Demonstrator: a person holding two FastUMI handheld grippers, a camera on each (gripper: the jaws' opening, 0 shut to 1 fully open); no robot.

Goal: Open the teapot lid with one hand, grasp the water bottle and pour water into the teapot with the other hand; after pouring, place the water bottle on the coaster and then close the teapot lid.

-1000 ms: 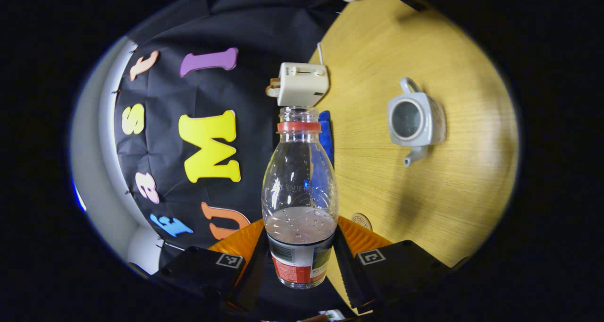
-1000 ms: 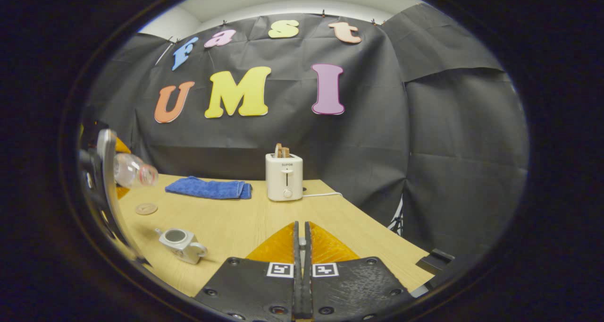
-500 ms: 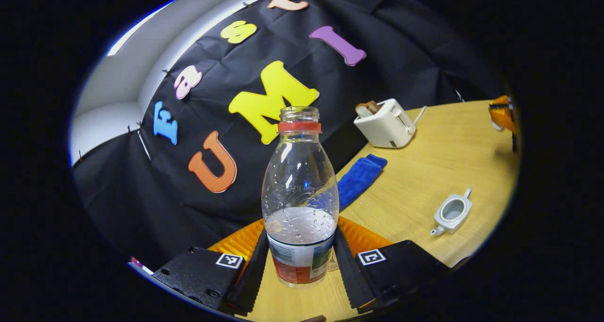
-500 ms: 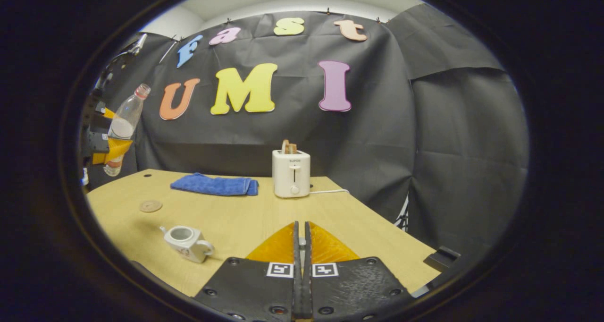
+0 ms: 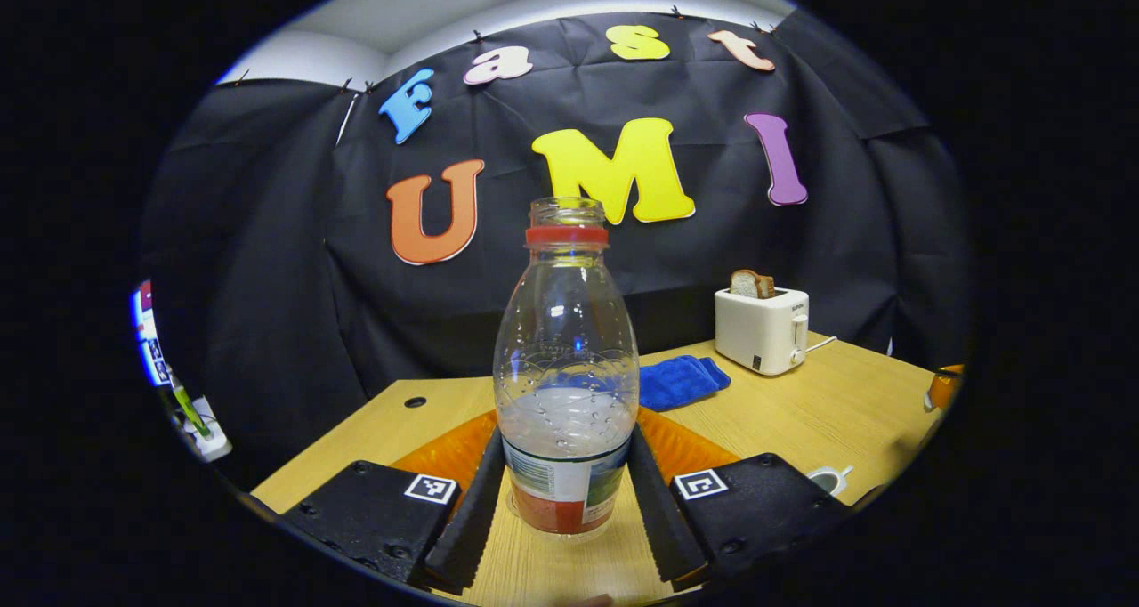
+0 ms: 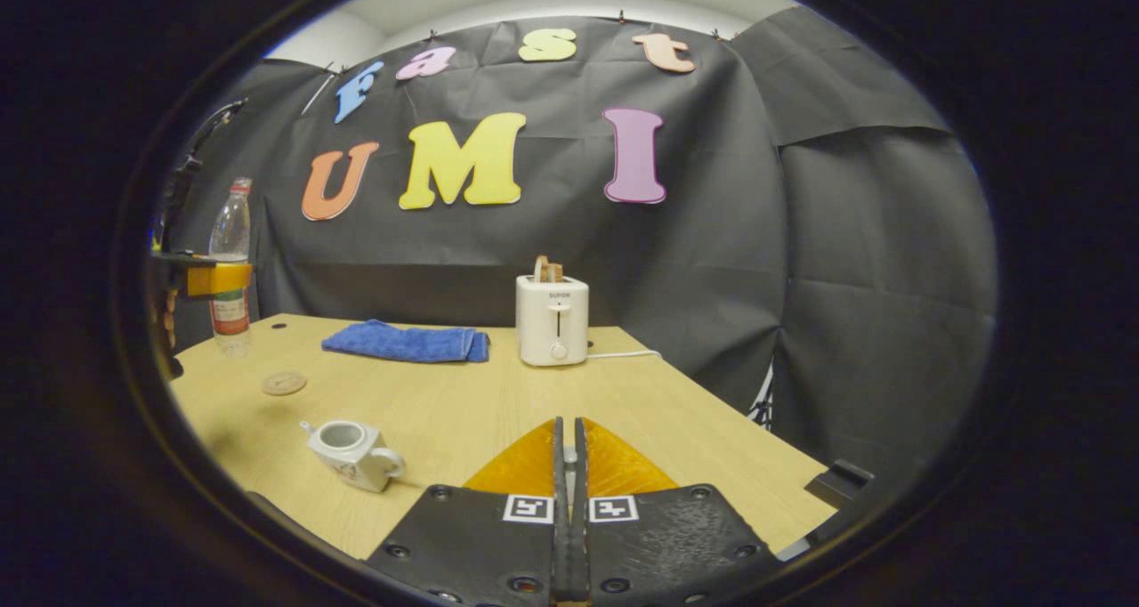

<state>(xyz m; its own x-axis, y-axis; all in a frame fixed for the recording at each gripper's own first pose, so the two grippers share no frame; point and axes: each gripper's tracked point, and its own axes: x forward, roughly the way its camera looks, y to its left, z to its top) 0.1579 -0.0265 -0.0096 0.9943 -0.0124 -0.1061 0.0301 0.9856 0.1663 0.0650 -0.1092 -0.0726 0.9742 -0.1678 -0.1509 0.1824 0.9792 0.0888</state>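
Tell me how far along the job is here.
Done: the teapot stands open, lid off. In hand: the left tongs grip the water bottle upright, partly full, uncapped, low over the table beyond the coaster. Left: set the bottle on the coaster, close the teapot. The right tongs are shut; I cannot make out the lid.

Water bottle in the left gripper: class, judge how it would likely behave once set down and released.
The water bottle is tall, narrow and uncapped, so a nudge could probably tip and spill it. Only its lower part holds water, so it is likely light yet bottom-weighted. Its clear thin wall may flex under the fingers.
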